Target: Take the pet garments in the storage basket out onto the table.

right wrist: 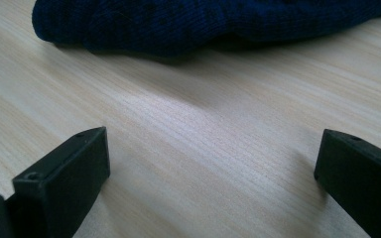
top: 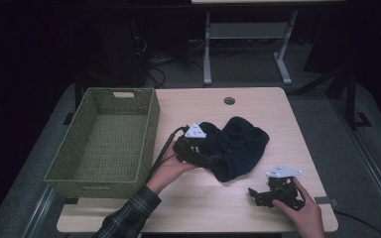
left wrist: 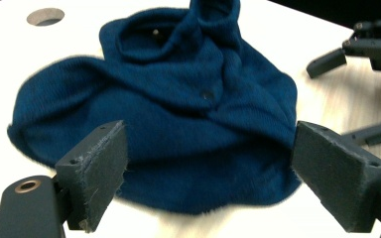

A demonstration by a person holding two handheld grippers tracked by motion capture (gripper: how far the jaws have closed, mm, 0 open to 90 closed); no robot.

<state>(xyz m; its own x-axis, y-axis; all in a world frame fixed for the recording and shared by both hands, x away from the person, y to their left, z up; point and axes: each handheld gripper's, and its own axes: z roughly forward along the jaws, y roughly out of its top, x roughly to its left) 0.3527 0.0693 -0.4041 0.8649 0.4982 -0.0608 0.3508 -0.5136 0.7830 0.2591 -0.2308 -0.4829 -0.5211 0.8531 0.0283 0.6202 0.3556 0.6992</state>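
On the bench [top: 278, 106], a dark blue knitted garment [top: 235, 146] is lying crumpled near the middle, just right of a green woven basket [top: 146, 141]; the left tool [left wrist: 206, 186] is reaching in with jaws spread wide around the garment's near edge, gripping nothing, probably lining up a pinch; the right tool [top: 255, 194] is sitting low by the front edge, jaws apart, well short of the cloth, seemingly waiting

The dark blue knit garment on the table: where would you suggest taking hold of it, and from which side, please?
Probably the raised fold of the blue garment, where it bunches up off the table; elsewhere it lies flat. The open left gripper already faces it, so push forward from the basket side and pinch there.
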